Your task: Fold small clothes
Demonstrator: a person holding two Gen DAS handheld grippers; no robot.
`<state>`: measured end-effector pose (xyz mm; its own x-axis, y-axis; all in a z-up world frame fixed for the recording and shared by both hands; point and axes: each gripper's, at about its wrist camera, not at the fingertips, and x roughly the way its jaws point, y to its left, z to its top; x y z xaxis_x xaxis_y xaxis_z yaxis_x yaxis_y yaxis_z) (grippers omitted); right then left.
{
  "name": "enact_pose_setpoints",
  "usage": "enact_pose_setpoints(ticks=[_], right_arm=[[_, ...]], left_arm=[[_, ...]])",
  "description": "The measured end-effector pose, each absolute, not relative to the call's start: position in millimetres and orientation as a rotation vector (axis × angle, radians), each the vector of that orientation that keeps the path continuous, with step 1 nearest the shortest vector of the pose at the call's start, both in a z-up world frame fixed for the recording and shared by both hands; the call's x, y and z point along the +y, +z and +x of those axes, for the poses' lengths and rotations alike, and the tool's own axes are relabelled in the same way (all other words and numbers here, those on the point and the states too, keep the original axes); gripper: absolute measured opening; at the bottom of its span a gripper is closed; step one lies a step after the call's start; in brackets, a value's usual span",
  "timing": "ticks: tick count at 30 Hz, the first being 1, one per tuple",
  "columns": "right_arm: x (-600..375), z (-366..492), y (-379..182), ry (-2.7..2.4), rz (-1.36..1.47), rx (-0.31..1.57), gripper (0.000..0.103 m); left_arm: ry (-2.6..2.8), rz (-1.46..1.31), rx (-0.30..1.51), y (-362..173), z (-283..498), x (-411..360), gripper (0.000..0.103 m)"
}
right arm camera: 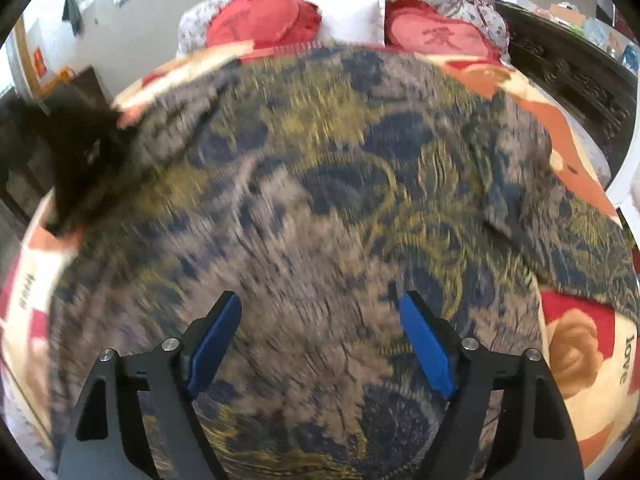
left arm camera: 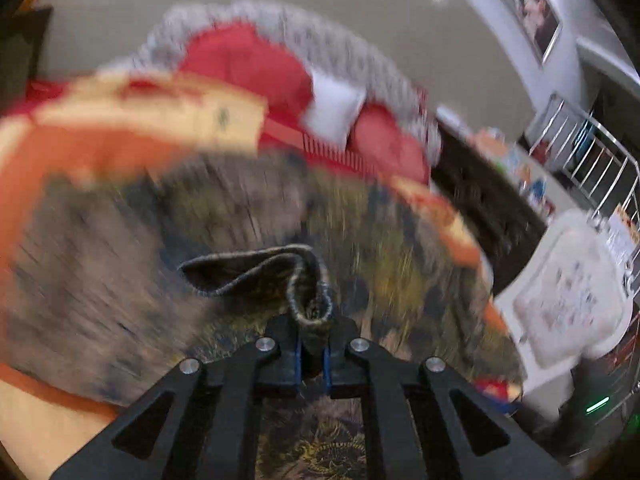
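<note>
The left tool (left arm camera: 313, 344) is pinched shut on a fold of the cloth (left arm camera: 256, 268), a dark patterned fabric in grey, navy and yellow. The gripped hem rises between the blue pads and curls off to the left, lifted clear of the rest of the fabric. The right tool (right arm camera: 320, 344) stands wide open, holding nothing, its blue pads (right arm camera: 426, 350) well apart above the cloth (right arm camera: 320, 184). The cloth is spread over most of the bed (right arm camera: 576, 344), reaching toward the head edge where red pillows (right arm camera: 260, 20) and a white pillow (right arm camera: 350, 12) lie; the bed's orange floral cover shows along the left and right edges. Both views are motion-blurred.
</note>
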<state>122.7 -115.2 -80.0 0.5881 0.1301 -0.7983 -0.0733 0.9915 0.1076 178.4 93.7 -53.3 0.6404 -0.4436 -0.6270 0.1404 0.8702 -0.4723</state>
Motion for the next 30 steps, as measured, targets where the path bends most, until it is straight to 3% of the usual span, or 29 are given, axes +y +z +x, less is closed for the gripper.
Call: enact_pose_setpoints(ticks=[3,6,9,16,22,30], right_arm=[[-110.6,131.2,-66.7,0.148,0.044,0.895,0.083],[-107.7,144.5,-61.8,0.192,0.069,0.872,0.083],[-108.4,157.2,-68.4,0.300,0.205,0.873,0.081],[-86.2,181.7,-91.6,0.491,0.379,0.857,0.070],[-14.2,193.0,-71.7,0.708,0.070,0.768,0.068],[34.0,211.3,-98.8,0.729,-0.200,0.852,0.035]], left_arm=[[-0.370,-0.370,0.911,-94.9,178.3,71.0,0.026],[-0.422,-0.390,0.925,-101.0,158.9,71.9,0.052],[-0.426,-0.372,0.916,-96.5,129.9,82.0,0.065],[-0.274,-0.268,0.820,-92.8,75.5,114.1,0.065],[-0.188,-0.361,0.818,-99.8,79.7,132.6,0.065],[-0.185,-0.383,0.821,-101.2,84.8,132.7,0.065]])
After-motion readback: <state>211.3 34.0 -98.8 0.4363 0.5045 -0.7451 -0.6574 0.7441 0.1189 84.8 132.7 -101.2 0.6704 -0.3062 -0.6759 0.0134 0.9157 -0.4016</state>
